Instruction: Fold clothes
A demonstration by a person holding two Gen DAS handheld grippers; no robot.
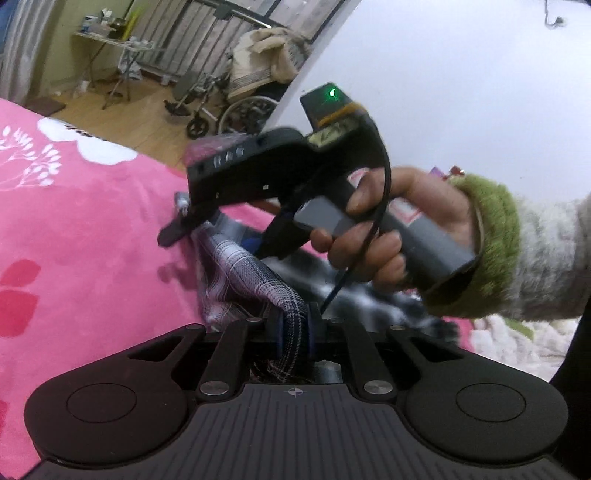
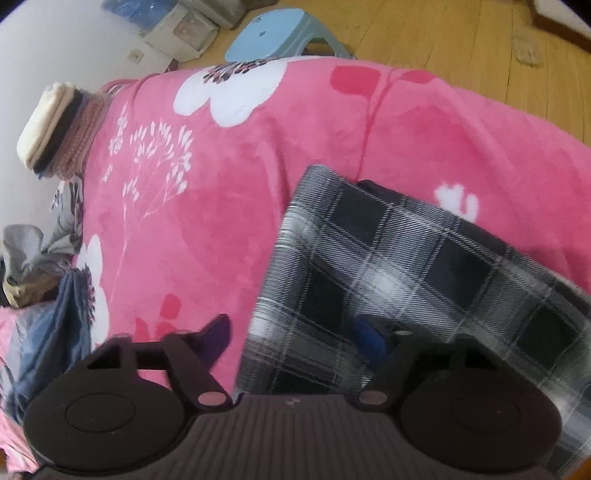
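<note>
A black-and-white plaid garment (image 2: 388, 280) lies partly folded on a pink flowered blanket (image 2: 229, 206). My left gripper (image 1: 293, 332) is shut on a bunched edge of the plaid cloth (image 1: 255, 280). My right gripper (image 1: 218, 236), held by a hand in a green-cuffed sleeve, shows in the left wrist view just above the cloth, with its fingers spread. In its own view the right gripper (image 2: 299, 336) is open: the left finger (image 2: 214, 332) rests on the blanket and the right finger (image 2: 369, 336) is under the plaid cloth's edge.
A stack of folded clothes (image 2: 59, 125) sits at the blanket's far left. Crumpled grey and blue clothes (image 2: 44, 280) lie at the left edge. A blue stool (image 2: 273, 35) stands on the wooden floor. A wheelchair (image 1: 229, 99) and a white wall (image 1: 461, 92) are beyond the bed.
</note>
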